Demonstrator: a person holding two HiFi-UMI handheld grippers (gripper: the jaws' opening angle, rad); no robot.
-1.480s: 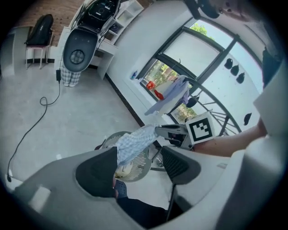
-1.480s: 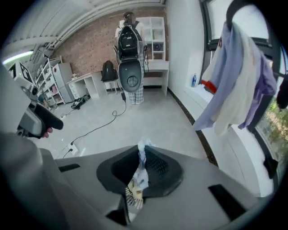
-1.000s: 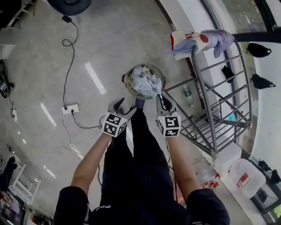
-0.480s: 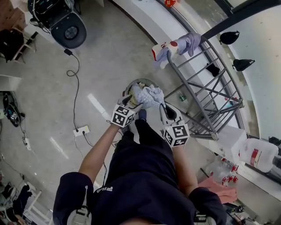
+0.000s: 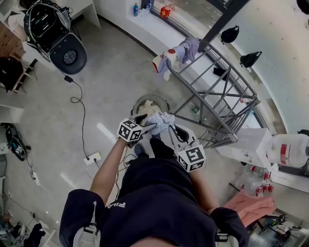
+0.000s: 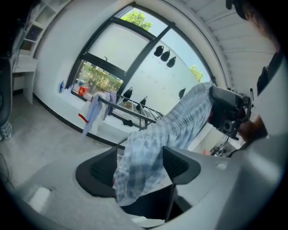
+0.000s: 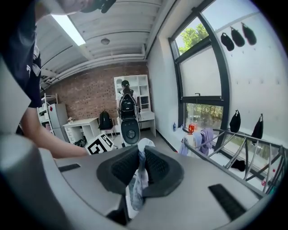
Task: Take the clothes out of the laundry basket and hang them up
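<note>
A light blue plaid garment [image 5: 161, 120] hangs stretched between my two grippers above the round laundry basket [image 5: 165, 102], where a cream cloth [image 5: 147, 107] still lies. My left gripper [image 5: 145, 122] is shut on one end; in the left gripper view the plaid fabric [image 6: 148, 152] fills the space between its jaws [image 6: 139, 167]. My right gripper [image 5: 173, 128] is shut on the other end, with a thin fold of the fabric [image 7: 137, 179] pinched between its pads [image 7: 140, 165]. The grey drying rack [image 5: 217, 91] stands to the right, with a few garments [image 5: 175, 54] over its far bar.
Cables and a power strip [image 5: 91, 158] lie on the floor to the left. An office chair [image 5: 67, 54] stands at the upper left. A large water jug [image 5: 289, 149] and a pink cloth [image 5: 247, 205] are at the right. Bottles [image 5: 164, 10] stand on the window sill.
Both grippers have come up from the basket with the plaid garment held between them. The garment has left the basket, and the cream cloth under it now shows.
</note>
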